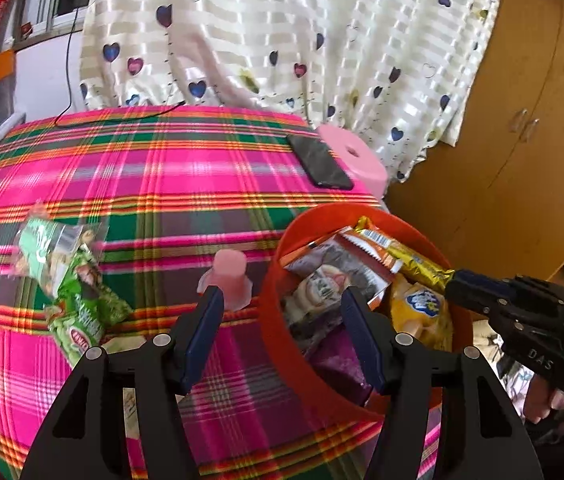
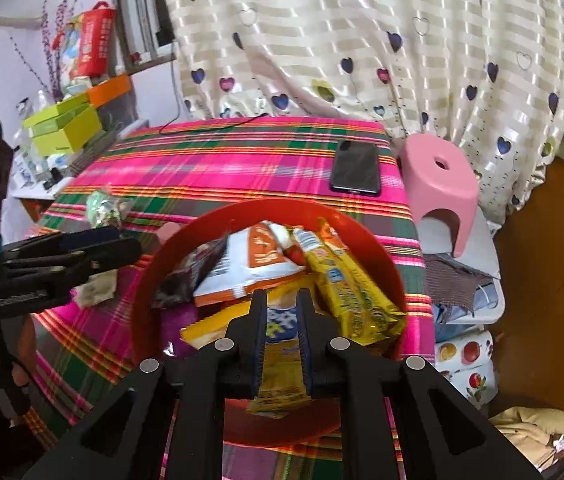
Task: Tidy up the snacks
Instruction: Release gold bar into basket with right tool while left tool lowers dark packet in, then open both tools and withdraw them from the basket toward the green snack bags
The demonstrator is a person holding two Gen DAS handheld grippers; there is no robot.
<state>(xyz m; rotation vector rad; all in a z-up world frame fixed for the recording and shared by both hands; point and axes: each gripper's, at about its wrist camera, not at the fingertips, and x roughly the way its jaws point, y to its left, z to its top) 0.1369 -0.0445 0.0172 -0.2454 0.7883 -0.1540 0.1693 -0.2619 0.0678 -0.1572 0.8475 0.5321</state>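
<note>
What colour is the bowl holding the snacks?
Red-orange; the bowl shows best in the right wrist view.

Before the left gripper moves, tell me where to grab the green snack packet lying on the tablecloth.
Take the green snack packet by its near, lower end, coming down from above with the open left gripper. It lies flat and crumpled on the tablecloth, left of the red bowl, so a raised fold there probably pinches easiest.
</note>
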